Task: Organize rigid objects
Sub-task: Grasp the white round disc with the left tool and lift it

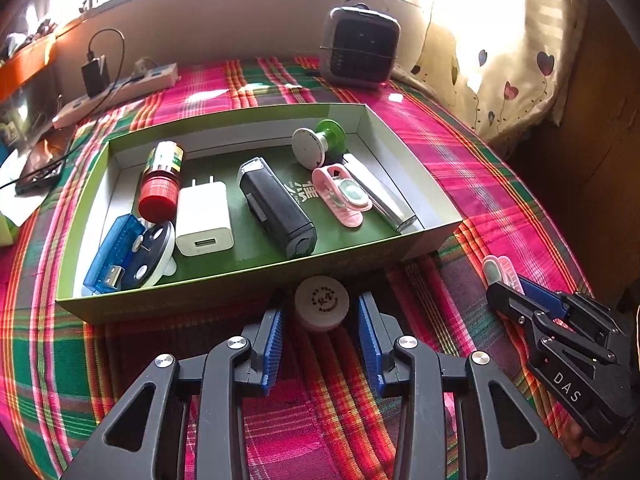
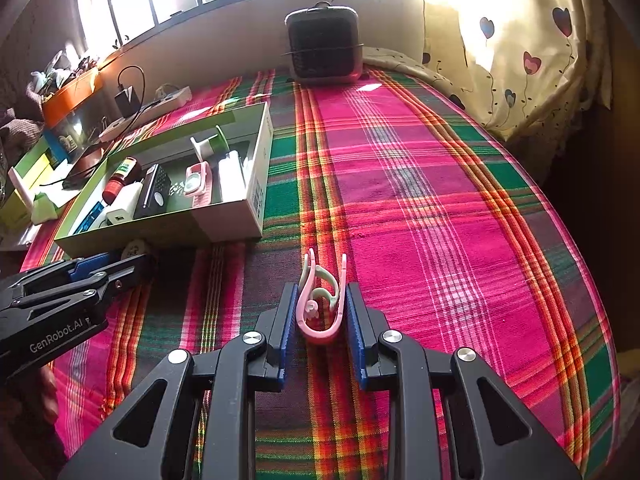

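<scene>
Both tools are low over the plaid cloth (image 2: 420,184), just near of the green-rimmed box (image 1: 224,298). The left gripper (image 1: 321,314) has its blue pads either side of a small round white cap (image 1: 322,304); a little gap shows on each side, so the jaws stand apart, not pressing. The cap sits on the cloth, right against the box's near wall. The right gripper (image 2: 319,312) is closed on a pink clip (image 2: 320,304), pads tight on both its sides, out on the cloth to the right of the box. Inside the box: a red-capped bottle (image 1: 160,184), white charger (image 1: 204,218), black device (image 1: 276,212), another pink clip (image 1: 340,196), blue USB stick (image 1: 110,256)
</scene>
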Demonstrator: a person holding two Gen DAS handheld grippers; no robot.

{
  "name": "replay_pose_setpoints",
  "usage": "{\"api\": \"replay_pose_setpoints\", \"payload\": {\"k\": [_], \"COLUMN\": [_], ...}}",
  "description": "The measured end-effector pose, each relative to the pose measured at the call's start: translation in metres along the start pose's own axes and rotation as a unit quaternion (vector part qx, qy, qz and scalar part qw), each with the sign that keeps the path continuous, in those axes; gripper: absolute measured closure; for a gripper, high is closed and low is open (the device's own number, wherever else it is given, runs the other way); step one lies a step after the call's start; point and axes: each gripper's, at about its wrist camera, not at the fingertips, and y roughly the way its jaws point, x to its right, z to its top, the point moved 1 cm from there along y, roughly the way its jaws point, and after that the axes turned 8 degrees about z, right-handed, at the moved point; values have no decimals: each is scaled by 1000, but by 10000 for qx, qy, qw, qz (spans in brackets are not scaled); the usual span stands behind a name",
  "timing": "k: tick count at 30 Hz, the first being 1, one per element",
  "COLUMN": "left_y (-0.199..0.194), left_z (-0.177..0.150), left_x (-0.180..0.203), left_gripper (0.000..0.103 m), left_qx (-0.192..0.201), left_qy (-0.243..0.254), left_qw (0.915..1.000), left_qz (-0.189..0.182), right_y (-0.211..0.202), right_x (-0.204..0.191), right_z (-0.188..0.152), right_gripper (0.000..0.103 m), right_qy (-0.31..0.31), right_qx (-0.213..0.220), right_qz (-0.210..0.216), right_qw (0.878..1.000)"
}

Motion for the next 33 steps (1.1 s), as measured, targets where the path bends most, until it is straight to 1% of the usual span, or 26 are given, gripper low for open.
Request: {"api": "replay_pose_setpoints", "payload": {"k": [5, 16, 19, 21, 33], "left_y": [0, -1, -1, -1, -4], "left_z": [-1, -2, -2, -2, -5], "left_x": [3, 2, 2, 1, 0], "left_gripper": [69, 70, 72, 76, 76], "left_qx": [55, 82, 95, 101, 125], "left_qy": [101, 109, 130, 105, 50], "left_qw": [9999, 9998, 9997, 9997, 9998], "left_qz": [108, 123, 176, 204, 163], "right_y": [0, 1, 1, 1, 1], "right_x": [0, -1, -1, -1, -1], "right_z": [0, 0, 0, 0, 0], "right_gripper": [78, 78, 78, 78, 78], "right_qy": [-10, -19, -20, -19, -23], "right_qx": [-4, -8, -8, -8, -9], "right_qz": [-10, -13, -13, -12, -17], "right_qw": [10000, 10000, 10000, 10000, 10000]}}
